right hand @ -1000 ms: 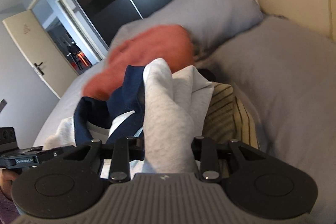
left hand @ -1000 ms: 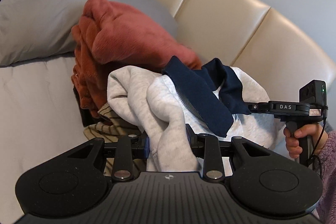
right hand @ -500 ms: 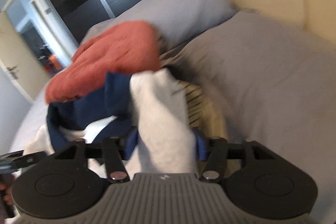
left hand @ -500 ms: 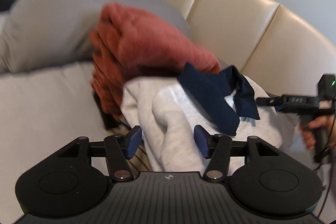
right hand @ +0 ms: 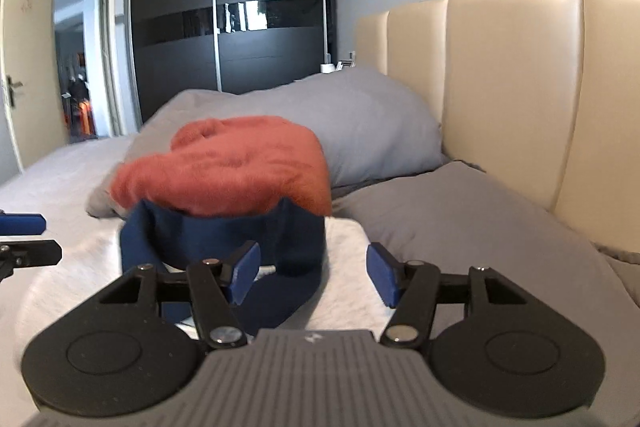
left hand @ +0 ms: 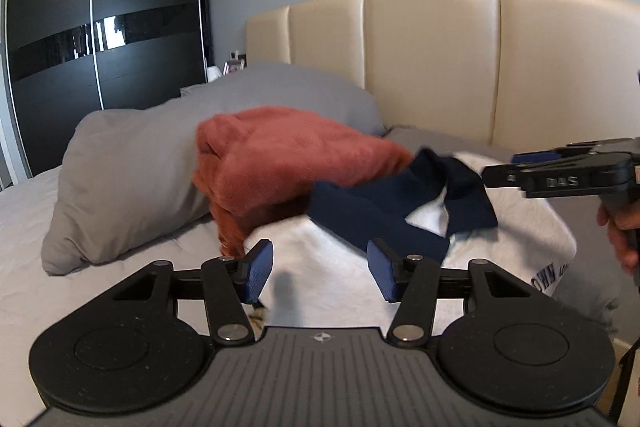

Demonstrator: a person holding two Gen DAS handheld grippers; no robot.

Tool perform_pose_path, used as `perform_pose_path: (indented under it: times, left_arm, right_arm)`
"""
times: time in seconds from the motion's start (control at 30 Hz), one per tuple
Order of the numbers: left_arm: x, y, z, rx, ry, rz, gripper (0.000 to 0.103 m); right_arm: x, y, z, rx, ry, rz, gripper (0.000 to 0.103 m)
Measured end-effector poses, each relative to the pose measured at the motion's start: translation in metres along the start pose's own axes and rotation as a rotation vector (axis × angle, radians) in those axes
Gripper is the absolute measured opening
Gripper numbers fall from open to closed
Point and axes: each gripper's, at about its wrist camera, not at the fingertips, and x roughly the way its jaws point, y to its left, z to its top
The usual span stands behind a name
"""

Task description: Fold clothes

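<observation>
A light grey sweatshirt (left hand: 332,263) with a navy blue hood lining (left hand: 384,203) lies on the bed, dark lettering near its right edge. Behind it is a rust-red fleece garment (left hand: 288,163), heaped against a pillow. My left gripper (left hand: 320,273) is open just above the grey fabric, holding nothing. In the right wrist view the same sweatshirt (right hand: 344,291) and navy lining (right hand: 224,239) lie below my right gripper (right hand: 312,273), also open and empty. The red fleece (right hand: 224,171) sits beyond. The right gripper (left hand: 516,167) also shows at the far right, held by a hand (left hand: 620,231).
Two grey pillows (left hand: 132,171) (right hand: 460,219) lean on a cream padded headboard (left hand: 432,59). Pale bed sheet (left hand: 24,219) spreads to the left. A dark sliding wardrobe (right hand: 228,11) and an open doorway (right hand: 76,59) stand beyond the bed.
Both grippers have opened and let go of the grey sweatshirt, which now lies on the bed. Both have pulled back and tilted up, bringing the wardrobe and wall into view.
</observation>
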Motion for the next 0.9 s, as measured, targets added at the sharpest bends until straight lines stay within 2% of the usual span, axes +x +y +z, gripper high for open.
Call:
perform_pose_path:
  times: [0.2, 0.27, 0.4, 0.53, 0.67, 0.9]
  left_arm:
    - [0.034, -0.006, -0.014, 0.013, 0.108, 0.051, 0.049]
    - [0.046, -0.004, -0.02, 0.015, 0.125, 0.061, 0.049]
    - [0.063, 0.002, -0.028, -0.02, 0.151, 0.043, 0.049]
    - [0.069, -0.004, -0.036, -0.004, 0.127, 0.066, 0.049]
    - [0.07, -0.006, -0.04, -0.002, 0.112, 0.085, 0.05]
    - [0.036, 0.001, -0.028, -0.008, 0.075, 0.066, 0.05]
  right_arm:
    - [0.04, -0.006, -0.021, 0.014, 0.048, -0.032, 0.063]
    - [0.059, -0.013, -0.029, 0.05, 0.083, -0.018, 0.063]
    - [0.09, -0.025, -0.049, 0.097, 0.114, 0.0, 0.063]
    - [0.109, -0.037, -0.061, 0.159, 0.116, 0.021, 0.063]
    - [0.12, -0.036, -0.064, 0.144, 0.11, 0.018, 0.063]
    - [0.114, -0.019, -0.044, 0.105, 0.166, -0.038, 0.065]
